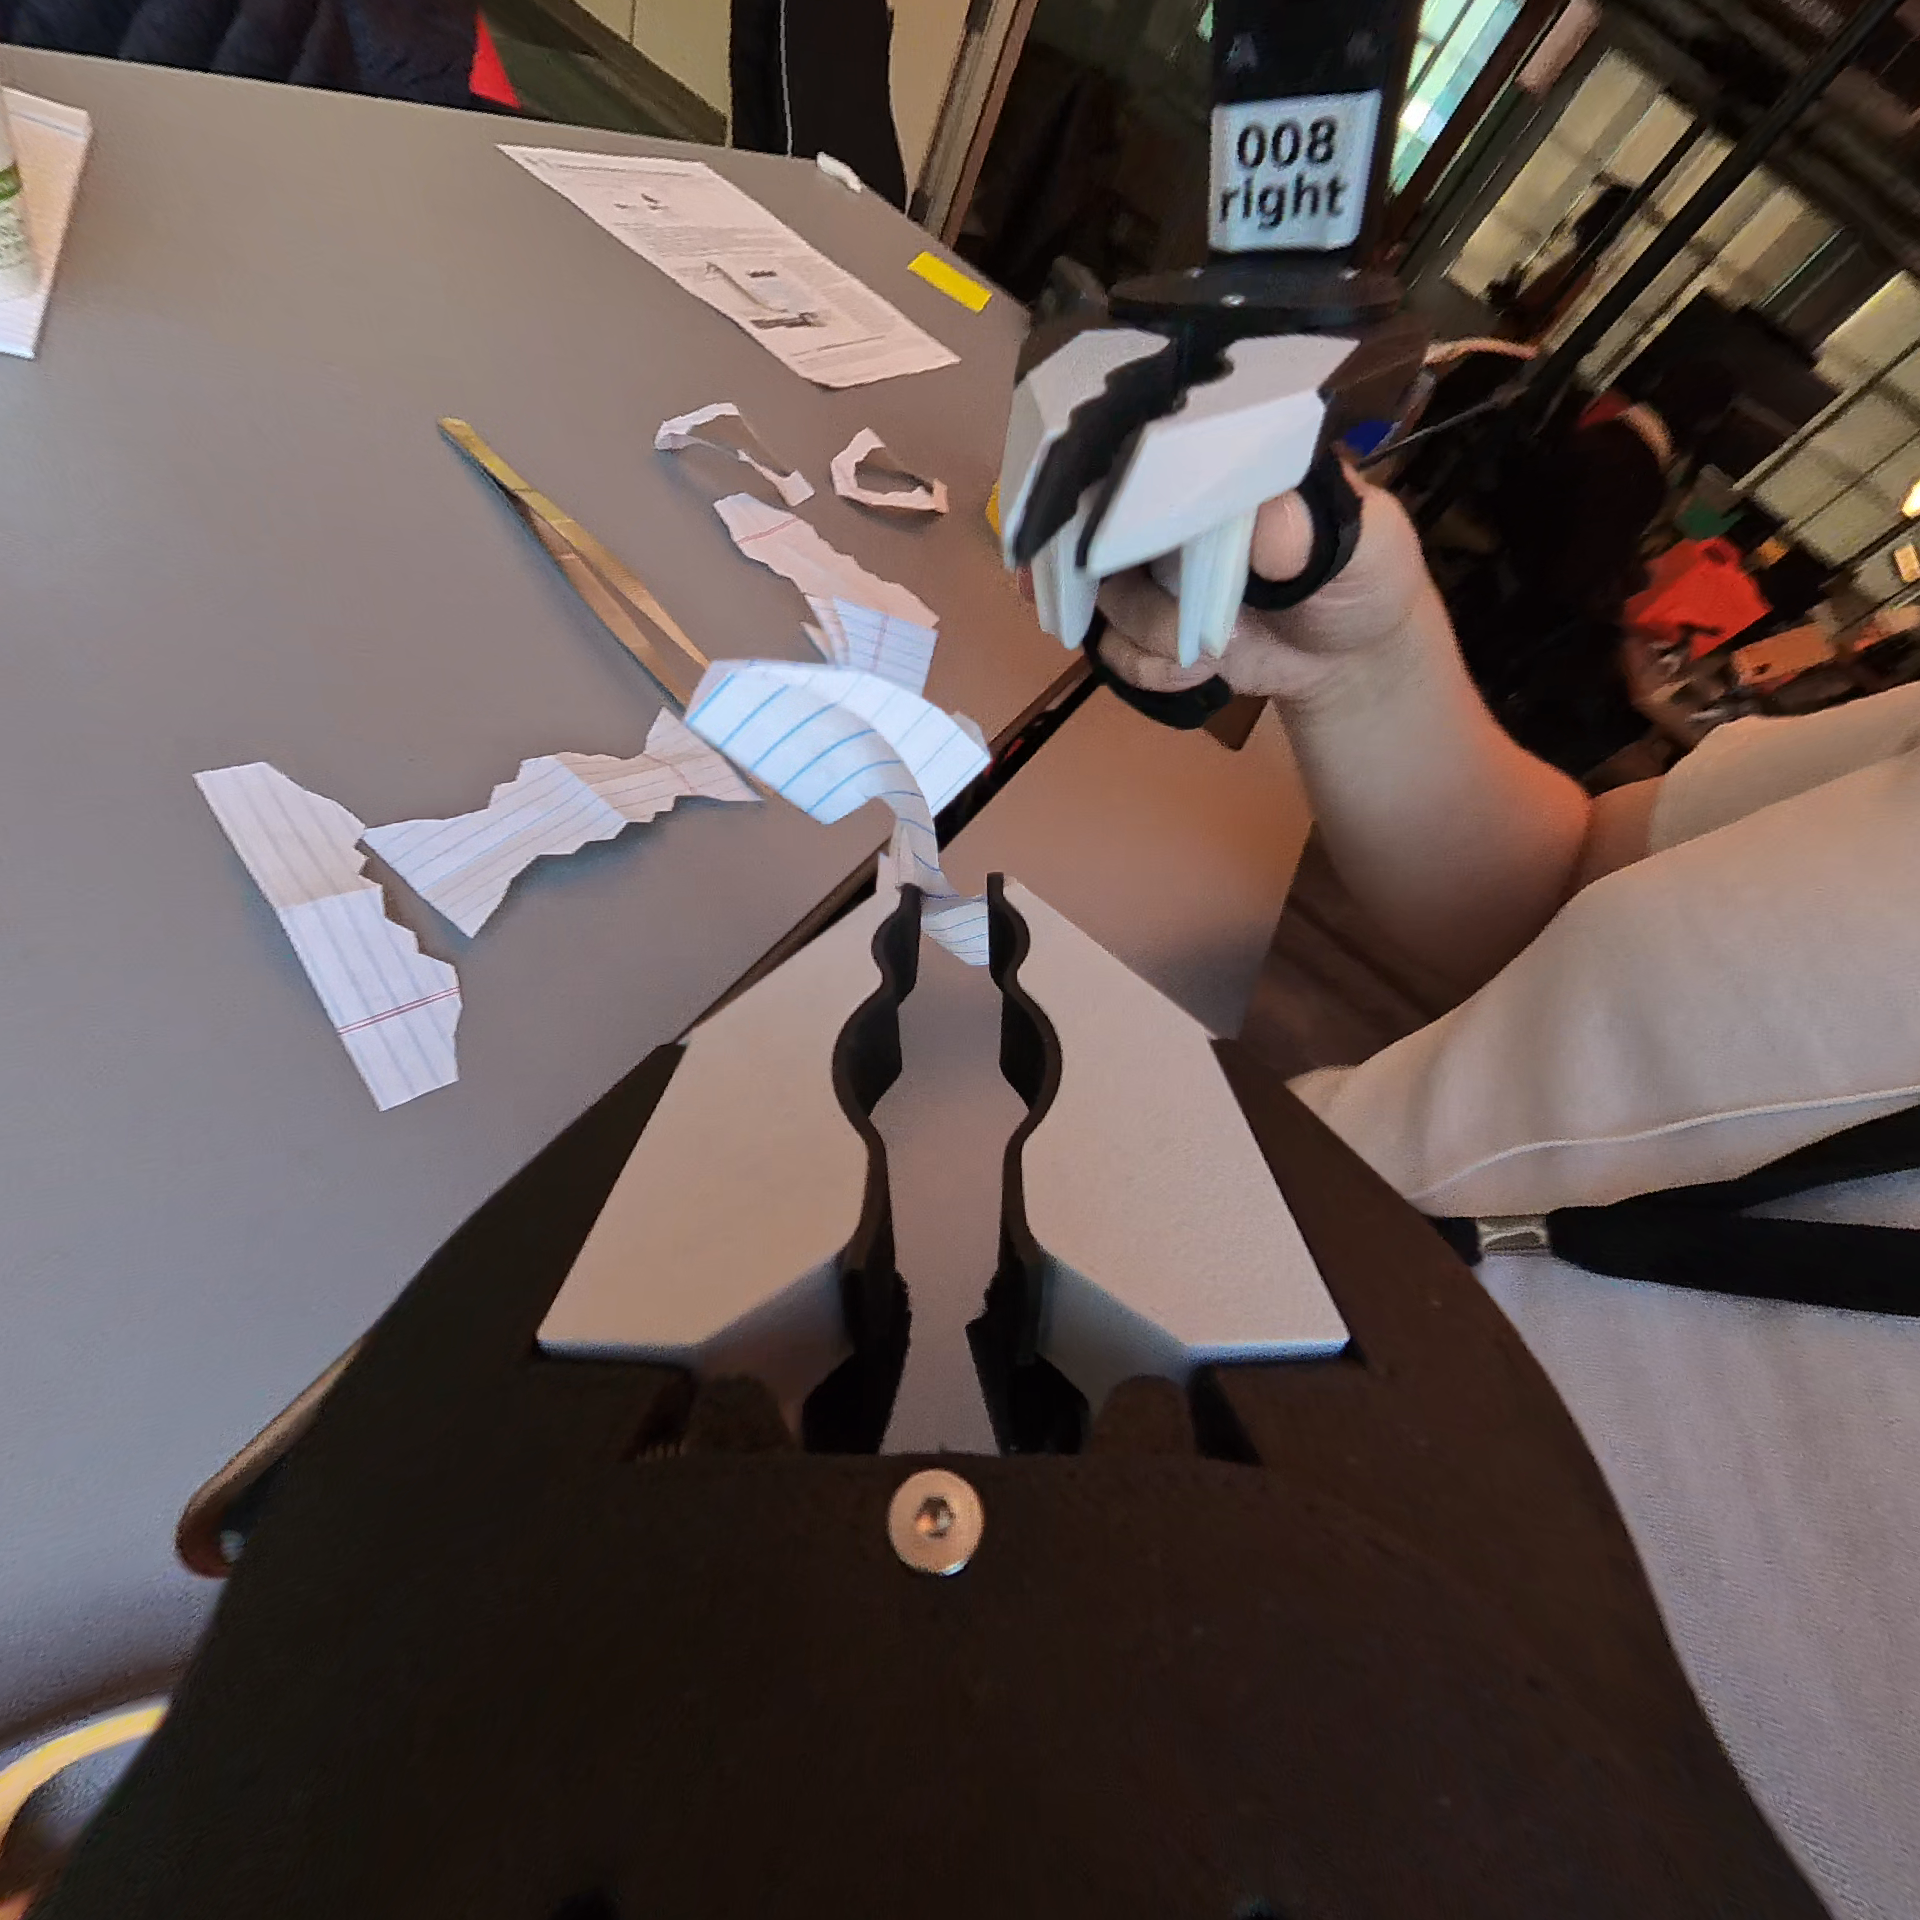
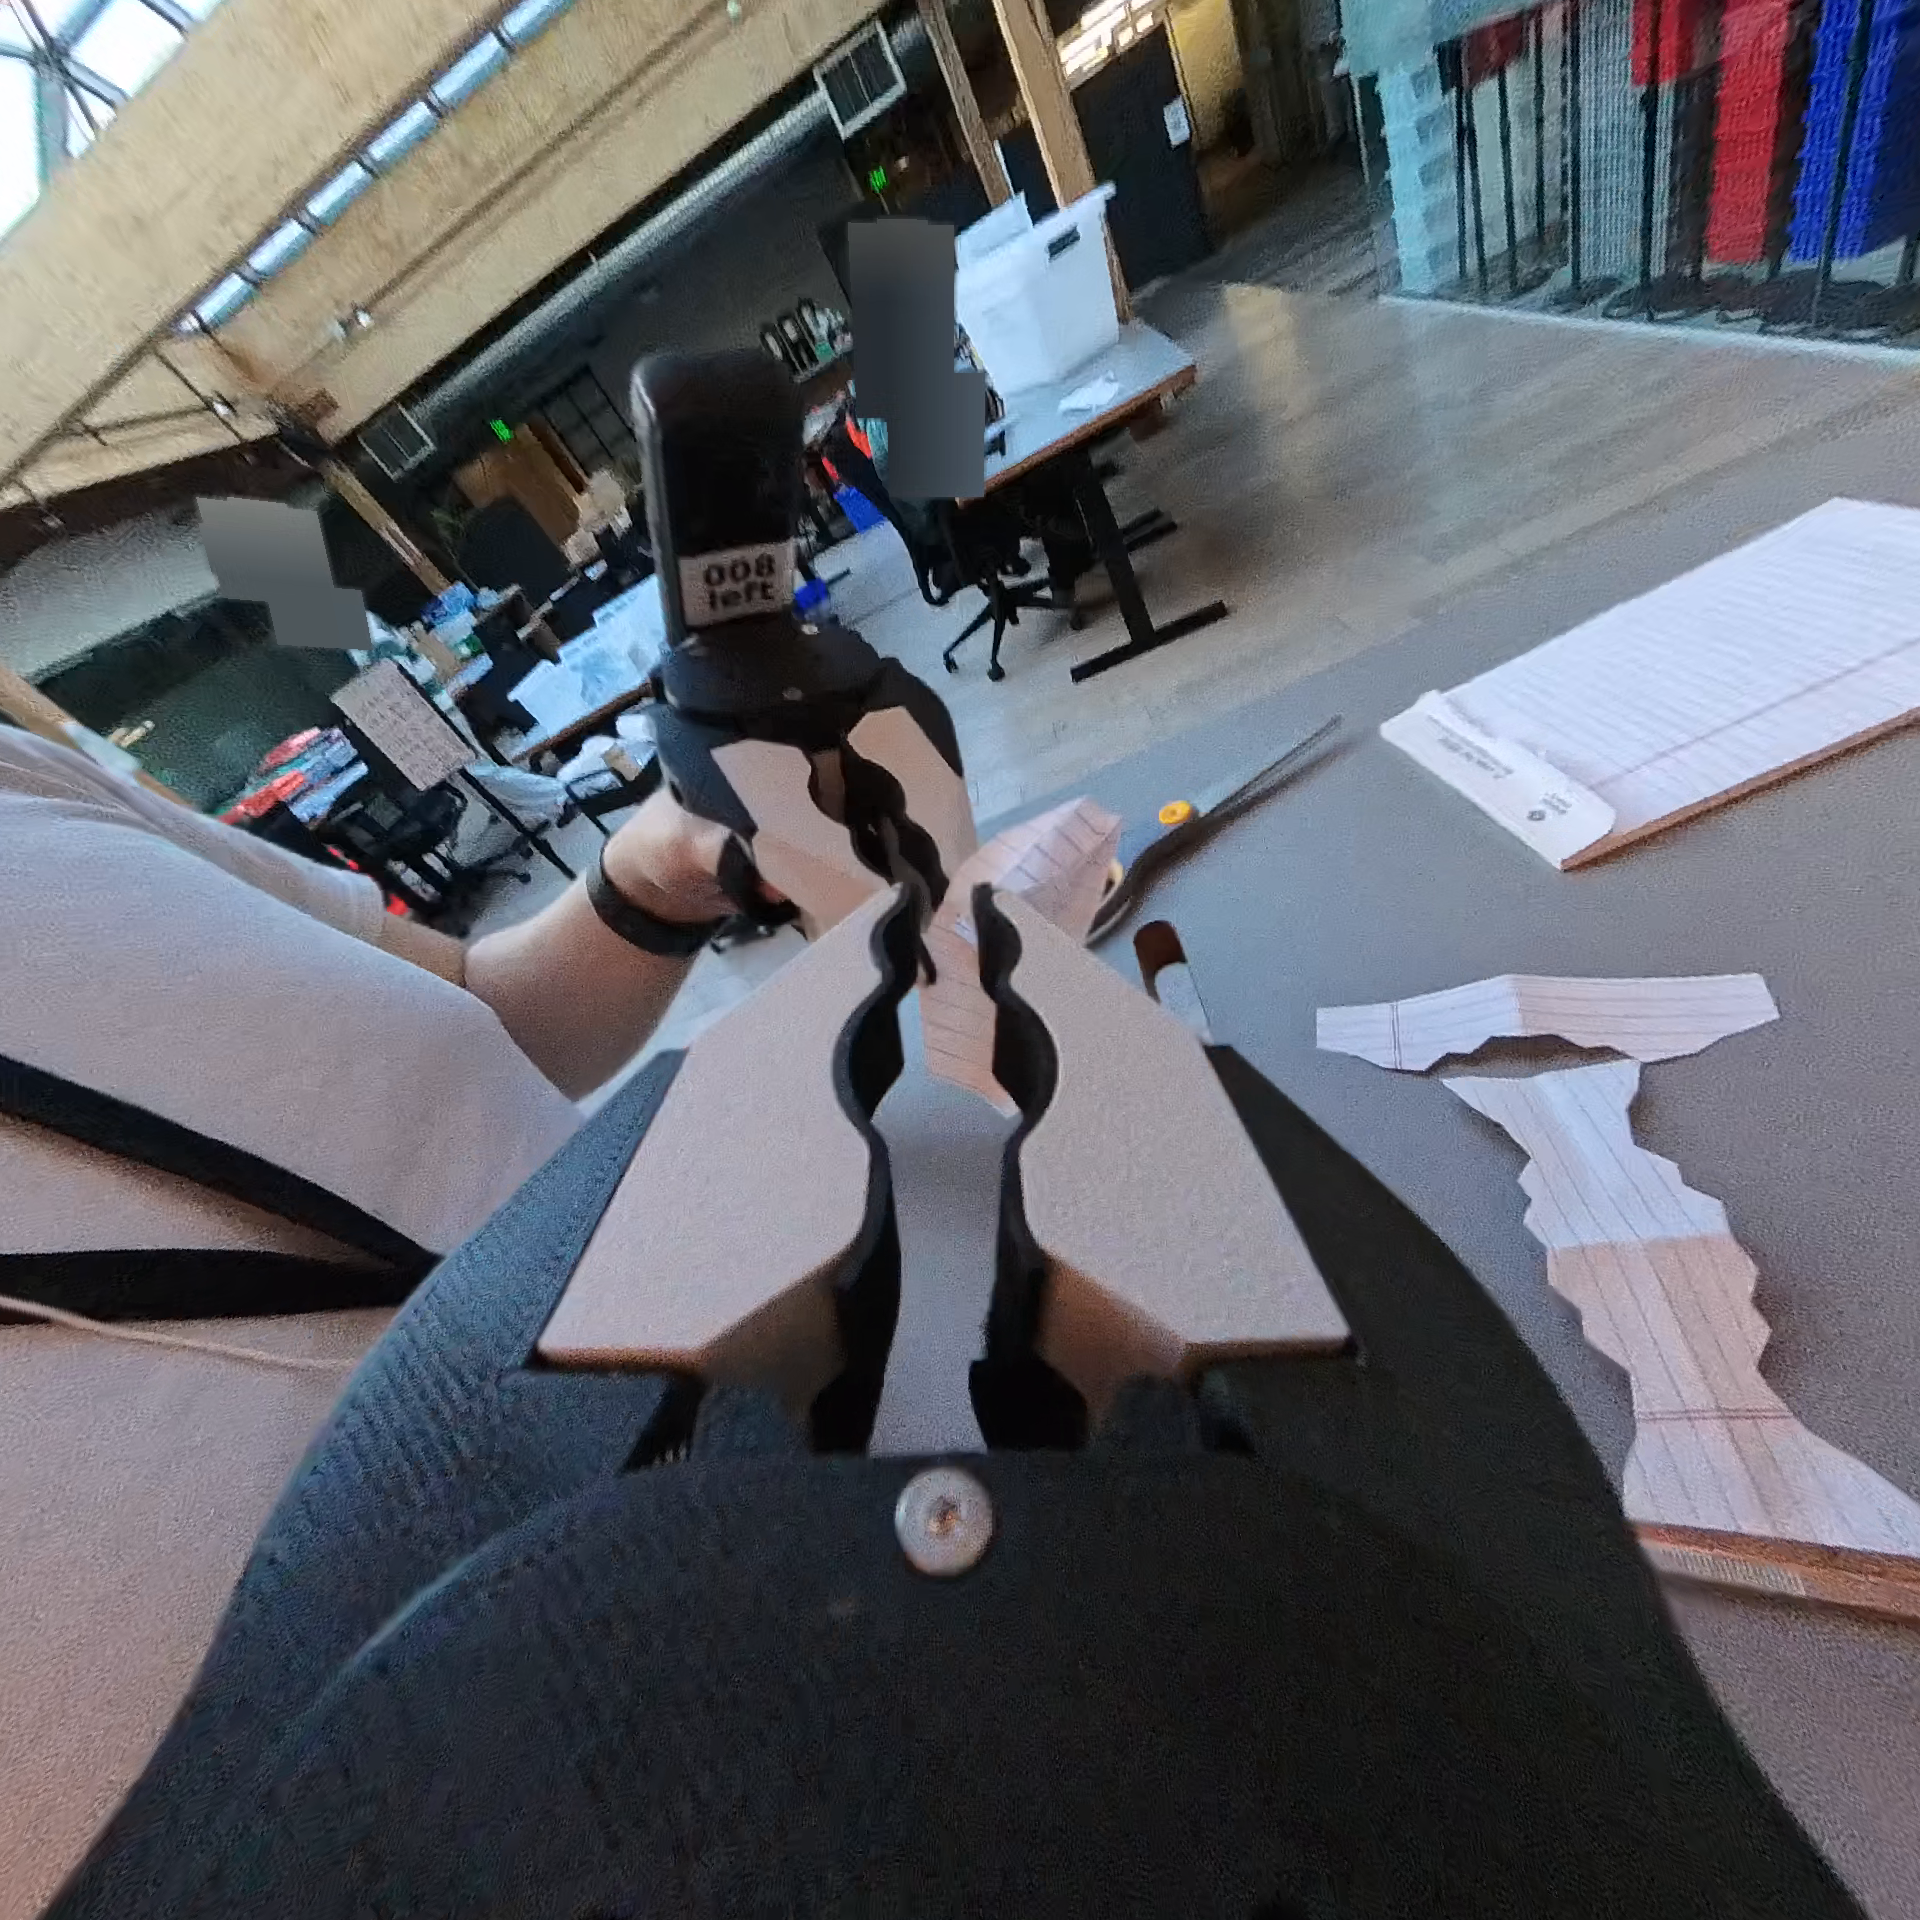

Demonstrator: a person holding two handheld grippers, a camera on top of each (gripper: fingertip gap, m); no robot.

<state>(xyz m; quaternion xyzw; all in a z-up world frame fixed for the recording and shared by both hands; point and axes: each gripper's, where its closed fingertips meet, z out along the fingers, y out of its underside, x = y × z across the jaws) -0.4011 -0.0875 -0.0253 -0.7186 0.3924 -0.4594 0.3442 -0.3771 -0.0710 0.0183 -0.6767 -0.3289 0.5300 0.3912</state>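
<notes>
My left gripper [image 1: 954, 904] is shut on the end of a curled, torn strip of lined paper [image 1: 831, 748] and holds it in the air just over the table's near edge. In the right wrist view the left gripper [image 2: 906, 883] pinches the same strip [image 2: 1039, 852]. My right gripper [image 2: 945, 914] is shut and holds nothing. It hangs above and to the right of the strip, off the table's edge, pointing down [image 1: 1081, 613]. Scissors [image 2: 1195, 831] lie on the grey table [image 1: 260, 520] just beyond the strip.
Several torn pieces of lined paper [image 1: 343, 914] lie on the table, some also in the right wrist view [image 2: 1662, 1299]. A lined notepad [image 2: 1683, 675], a printed sheet [image 1: 727, 249] and a yellow note [image 1: 949, 281] lie farther back. The person's light sleeve [image 1: 1662, 987] is at the right. One gripper's finger ends stand about 6 cm off the other's.
</notes>
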